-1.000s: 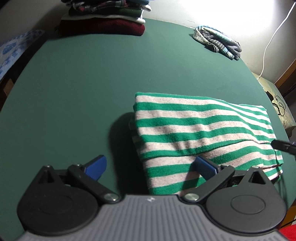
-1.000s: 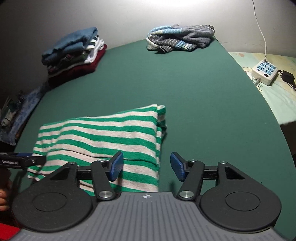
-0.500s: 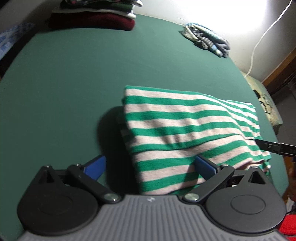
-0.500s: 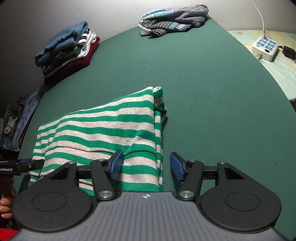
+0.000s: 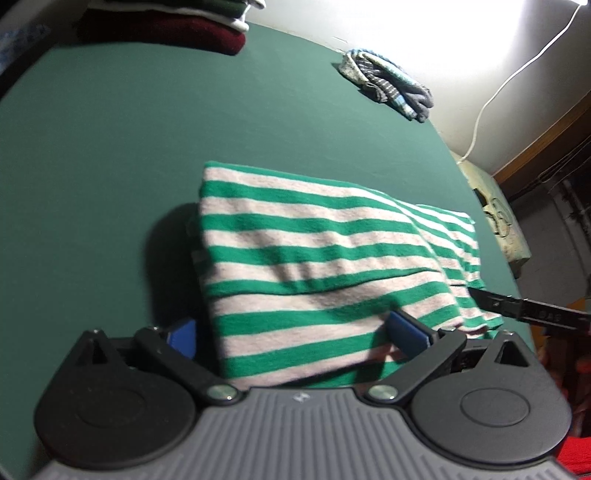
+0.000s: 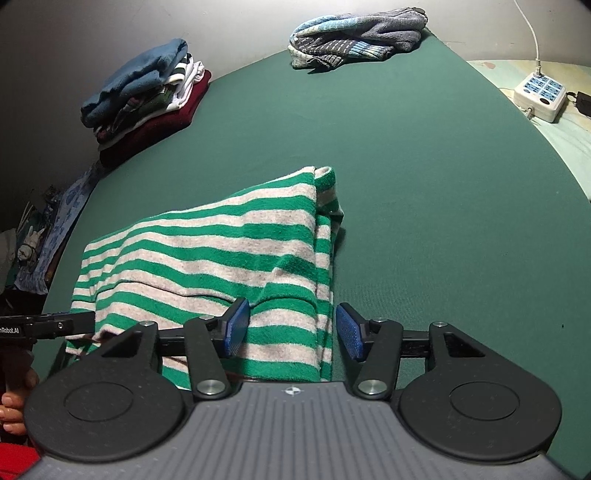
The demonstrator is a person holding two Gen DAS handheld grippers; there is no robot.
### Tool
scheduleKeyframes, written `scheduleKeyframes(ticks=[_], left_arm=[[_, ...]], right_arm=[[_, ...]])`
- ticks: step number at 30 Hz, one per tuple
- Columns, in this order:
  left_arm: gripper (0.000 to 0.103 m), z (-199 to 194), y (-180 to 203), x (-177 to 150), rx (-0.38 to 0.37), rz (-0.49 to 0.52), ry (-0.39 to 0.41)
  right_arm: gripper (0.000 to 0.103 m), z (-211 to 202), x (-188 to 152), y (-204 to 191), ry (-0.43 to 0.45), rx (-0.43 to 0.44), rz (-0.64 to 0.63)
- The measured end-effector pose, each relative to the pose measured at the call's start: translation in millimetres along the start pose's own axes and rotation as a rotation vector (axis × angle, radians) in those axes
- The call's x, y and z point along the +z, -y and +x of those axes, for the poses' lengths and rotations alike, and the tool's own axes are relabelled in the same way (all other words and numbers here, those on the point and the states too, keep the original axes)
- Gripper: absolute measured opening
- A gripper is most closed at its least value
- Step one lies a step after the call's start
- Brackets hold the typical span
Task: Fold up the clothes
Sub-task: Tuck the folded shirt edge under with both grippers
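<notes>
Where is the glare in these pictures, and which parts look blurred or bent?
Left wrist view: strong glare on the wall at top right, slight blur on the striped sweater. Right wrist view: sharper, even light; the green table edge curves from fisheye distortion.

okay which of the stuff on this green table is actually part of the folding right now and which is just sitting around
In play: striped sweater, left gripper, right gripper.

Just lying about: folded clothes stack, crumpled knit sweater, power strip, green table.
</notes>
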State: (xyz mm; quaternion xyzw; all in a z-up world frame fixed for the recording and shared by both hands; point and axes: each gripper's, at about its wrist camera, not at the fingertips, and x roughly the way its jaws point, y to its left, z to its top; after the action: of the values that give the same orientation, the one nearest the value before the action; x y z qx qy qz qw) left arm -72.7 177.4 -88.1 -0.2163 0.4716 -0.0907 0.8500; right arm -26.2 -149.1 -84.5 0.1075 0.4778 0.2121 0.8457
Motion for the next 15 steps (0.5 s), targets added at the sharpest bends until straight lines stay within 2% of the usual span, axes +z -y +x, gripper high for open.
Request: scheduleKeyframes(ticks=[4, 8, 15], left_arm=[[0.1, 2, 5, -1, 0.011, 0.025, -0.004], [0.1, 2, 0, 1, -0.008, 0.006, -0.01], [0.101, 1, -11, 5, -0.06, -0.055, -0.027]], right_arm=[[0.056, 1, -3, 1, 0.005, 0.015, 0.017], [0.056, 2, -3, 2, 0.002, 0.03, 0.03], [0.058, 9, 1, -5, 0.018, 0.029, -0.023]])
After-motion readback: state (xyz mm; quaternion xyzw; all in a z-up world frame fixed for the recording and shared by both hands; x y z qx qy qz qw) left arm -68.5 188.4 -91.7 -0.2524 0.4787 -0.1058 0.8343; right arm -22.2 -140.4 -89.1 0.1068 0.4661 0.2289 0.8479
